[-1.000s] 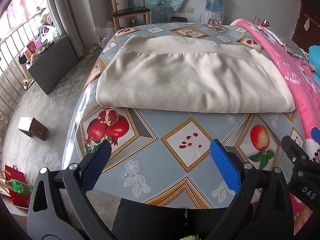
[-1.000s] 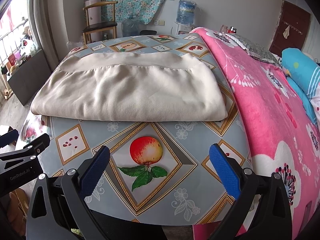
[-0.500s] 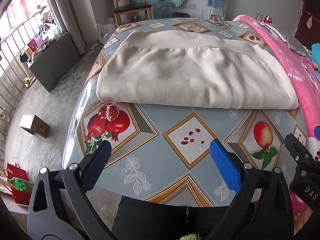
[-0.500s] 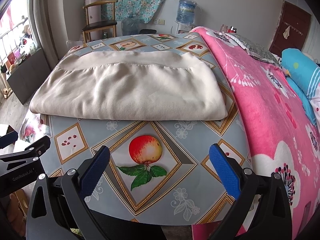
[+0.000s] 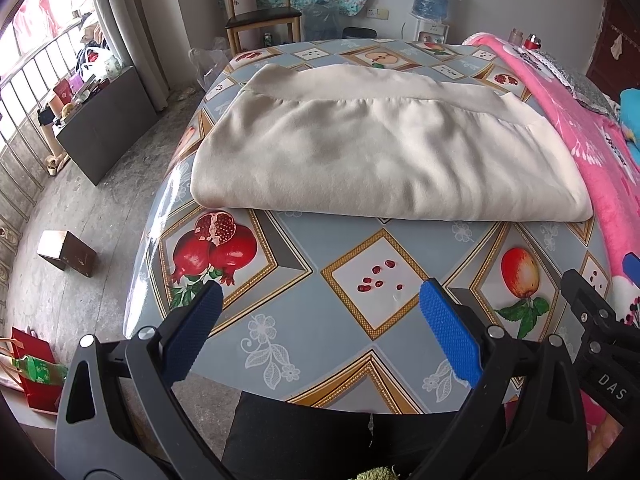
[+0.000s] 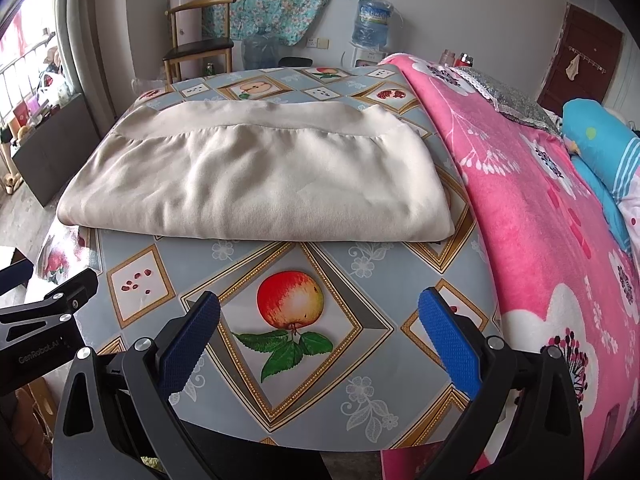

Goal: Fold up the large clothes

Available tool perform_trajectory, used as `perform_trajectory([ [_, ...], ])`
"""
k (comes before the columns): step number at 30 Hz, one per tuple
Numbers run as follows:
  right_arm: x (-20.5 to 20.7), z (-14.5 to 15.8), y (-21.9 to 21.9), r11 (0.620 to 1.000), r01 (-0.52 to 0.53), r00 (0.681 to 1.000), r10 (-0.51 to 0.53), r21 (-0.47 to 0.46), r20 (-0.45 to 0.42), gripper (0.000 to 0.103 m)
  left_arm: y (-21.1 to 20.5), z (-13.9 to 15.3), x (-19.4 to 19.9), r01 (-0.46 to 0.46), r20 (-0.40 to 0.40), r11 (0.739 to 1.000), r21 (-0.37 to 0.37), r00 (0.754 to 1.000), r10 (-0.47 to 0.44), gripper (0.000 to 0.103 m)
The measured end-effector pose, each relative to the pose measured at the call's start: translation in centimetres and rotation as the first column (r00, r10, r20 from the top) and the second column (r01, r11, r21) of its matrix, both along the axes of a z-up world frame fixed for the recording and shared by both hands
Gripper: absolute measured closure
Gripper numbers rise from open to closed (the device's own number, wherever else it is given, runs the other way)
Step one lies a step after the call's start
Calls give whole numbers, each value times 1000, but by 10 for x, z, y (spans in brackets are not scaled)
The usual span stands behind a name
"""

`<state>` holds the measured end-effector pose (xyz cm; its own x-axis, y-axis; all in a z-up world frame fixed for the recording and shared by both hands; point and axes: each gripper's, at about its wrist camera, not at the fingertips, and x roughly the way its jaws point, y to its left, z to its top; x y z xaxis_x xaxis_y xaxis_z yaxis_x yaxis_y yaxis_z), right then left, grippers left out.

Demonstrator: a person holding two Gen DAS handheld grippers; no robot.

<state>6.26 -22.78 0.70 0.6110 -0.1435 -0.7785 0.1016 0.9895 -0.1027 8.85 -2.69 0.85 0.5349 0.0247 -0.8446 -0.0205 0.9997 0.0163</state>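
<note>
With both the left gripper point(image 5: 318, 324) and right gripper point(image 6: 319, 334) spread wide and empty, each should reach ahead and pinch a near corner of the folded cream fabric garment point(image 5: 384, 152) on the table point(image 5: 320, 320).

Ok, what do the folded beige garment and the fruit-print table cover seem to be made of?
The folded beige garment looks like a soft, matte knit, possibly fleece or brushed cotton: thick rounded fold edges, gentle wrinkles, no shine. The fruit-print table cover looks like glossy plastic or oilcloth: it shows window glare along its left edge and lies smooth, without weave.
</note>
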Motion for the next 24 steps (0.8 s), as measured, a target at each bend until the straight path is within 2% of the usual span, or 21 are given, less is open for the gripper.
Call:
perform_trajectory([
  [24, 2, 0, -2, 1000, -5, 1000, 5, -11, -8, 6, -2, 3, 0, 5, 5, 1000, -7, 1000, -5, 8],
])
